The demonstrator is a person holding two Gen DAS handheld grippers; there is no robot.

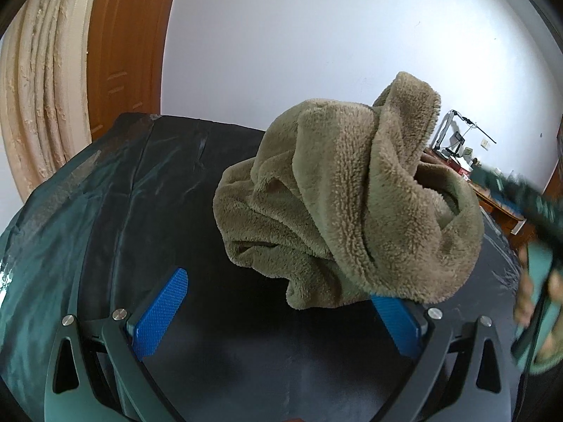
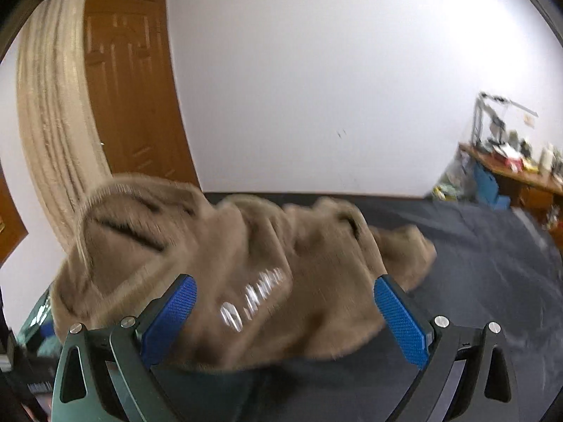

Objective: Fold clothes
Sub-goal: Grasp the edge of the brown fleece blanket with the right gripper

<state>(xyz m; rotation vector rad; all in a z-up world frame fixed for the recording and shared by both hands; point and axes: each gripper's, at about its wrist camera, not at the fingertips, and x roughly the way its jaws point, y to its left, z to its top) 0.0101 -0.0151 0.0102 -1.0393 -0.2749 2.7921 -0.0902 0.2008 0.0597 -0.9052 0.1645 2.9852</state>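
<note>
- The fleece garment [image 1: 337, 204], olive-tan and thick-piled, sits bunched in a rumpled heap on the dark cover [image 1: 169, 183] of a broad flat surface that looks like a bed.
- In the left wrist view the left gripper [image 1: 281, 292] has its blue fingers [image 1: 160, 313] spread wide; the left finger is bare above the dark cover, while the tip of the right one is hidden under the lower edge of the heap. Nothing is pinched between them.
- At the right edge of that view a blurred hand [image 1: 535, 302] holds the other, dark green tool.
- In the right wrist view the right gripper [image 2: 285, 299] also stands wide open, its blue fingers [image 2: 401, 320] either side of the garment's near folds [image 2: 225, 263], with no cloth clamped. This view is smeared by motion, so I cannot tell whether the fingers touch the fabric.
- A whitish print [image 2: 253, 299] shows on the cloth between the fingers, too blurred to read.
- Behind stand a white wall [image 2: 316, 70], a brown wooden door [image 2: 130, 88], a cream curtain [image 1: 38, 98] and, far right, a cluttered wooden desk [image 2: 520, 176].
</note>
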